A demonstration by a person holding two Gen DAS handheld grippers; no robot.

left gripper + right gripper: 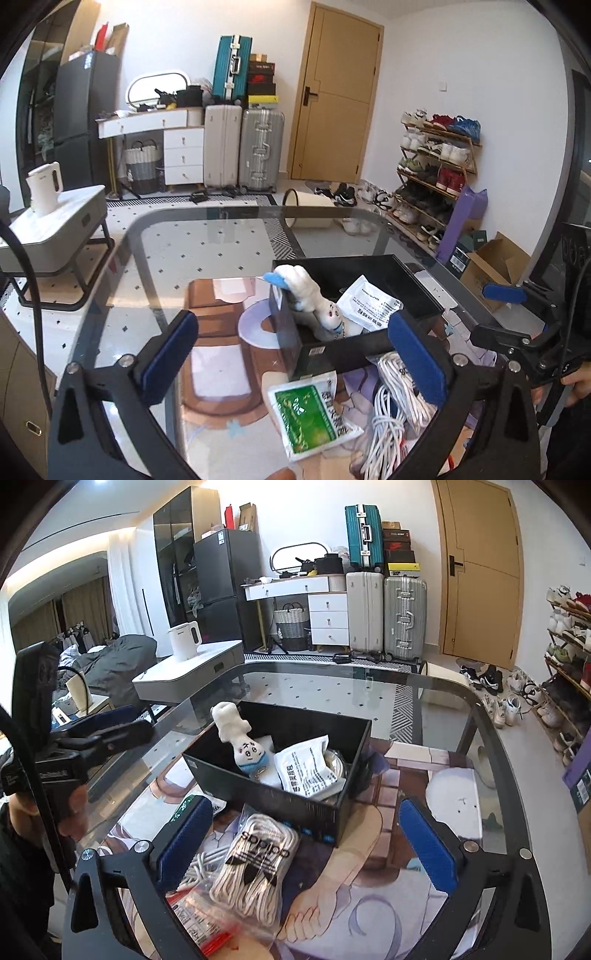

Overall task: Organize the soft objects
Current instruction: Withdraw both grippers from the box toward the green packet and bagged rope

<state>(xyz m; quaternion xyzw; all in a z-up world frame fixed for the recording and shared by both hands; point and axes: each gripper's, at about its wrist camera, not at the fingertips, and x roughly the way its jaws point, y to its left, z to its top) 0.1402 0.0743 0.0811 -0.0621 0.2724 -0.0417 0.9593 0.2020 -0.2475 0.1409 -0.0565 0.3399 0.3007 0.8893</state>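
Two blue-padded grippers stand over a glass table (207,236), each with its jaws spread wide and nothing between the pads.

Seen from the left wrist, the left gripper (291,360) hangs above the near part of the table. Just beyond its right finger sits a black box (369,343), and a white plush toy (314,299) lies head-down in it, with its far end leaning over the box's left wall. To the toy's right, inside the box, lies a white printed packet (369,304). On the glass just near of the box lie a green-and-white sachet (310,413) and, to its right, bundled white cord (391,398). At the right edge the right gripper (509,314) is partly visible.

Seen from the right wrist, the right gripper (303,836) frames a clear bag of white laces (255,864) lying on the table near of the black box (273,794). The plush toy (240,738) and the white printed packet (306,764) rest inside the box. A red-trimmed clear bag (199,919) lies nearest, at the left. The left gripper (103,731) shows at the left edge.
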